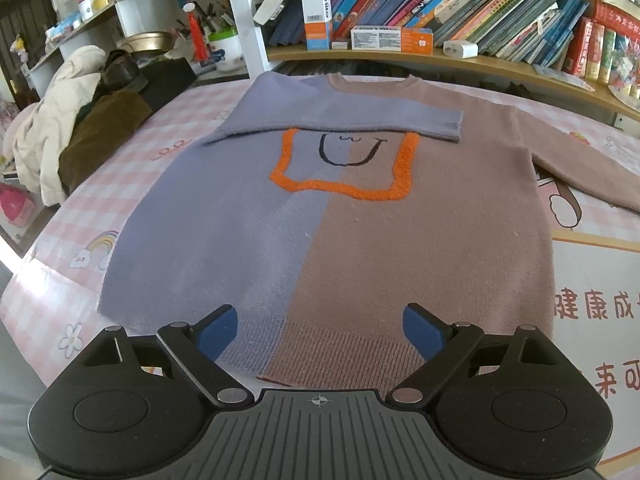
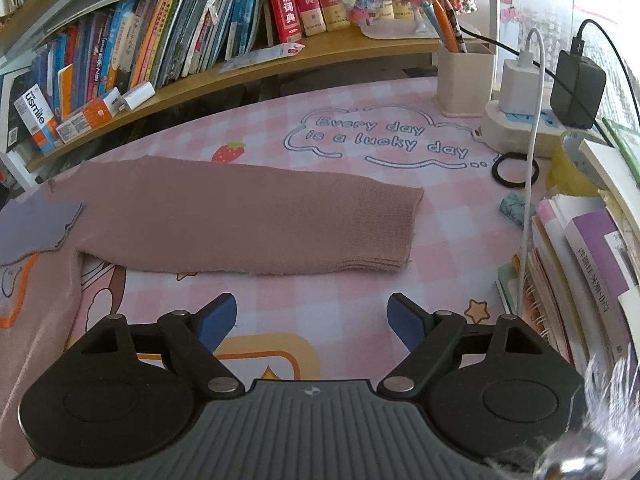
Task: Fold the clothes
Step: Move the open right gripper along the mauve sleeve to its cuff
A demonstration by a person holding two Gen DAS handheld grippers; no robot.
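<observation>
A two-tone sweater [image 1: 328,232], lilac on the left and brown-pink on the right with an orange outline and a smile on the chest, lies flat on the pink checked table mat [image 1: 52,240]. Its lilac sleeve [image 1: 360,120] is folded across the chest. Its brown-pink sleeve [image 2: 248,224] lies stretched out to the right. My left gripper [image 1: 320,328] is open and empty above the sweater's hem. My right gripper [image 2: 312,320] is open and empty, just in front of the brown-pink sleeve near its cuff [image 2: 384,228].
A wooden shelf of books [image 1: 440,8] runs along the back. A pile of clothes [image 1: 80,120] sits at the far left. At the right are a pen holder [image 2: 464,80], a power strip with chargers [image 2: 536,120], a white cable [image 2: 528,200], tape [image 2: 576,160] and stacked books [image 2: 592,280].
</observation>
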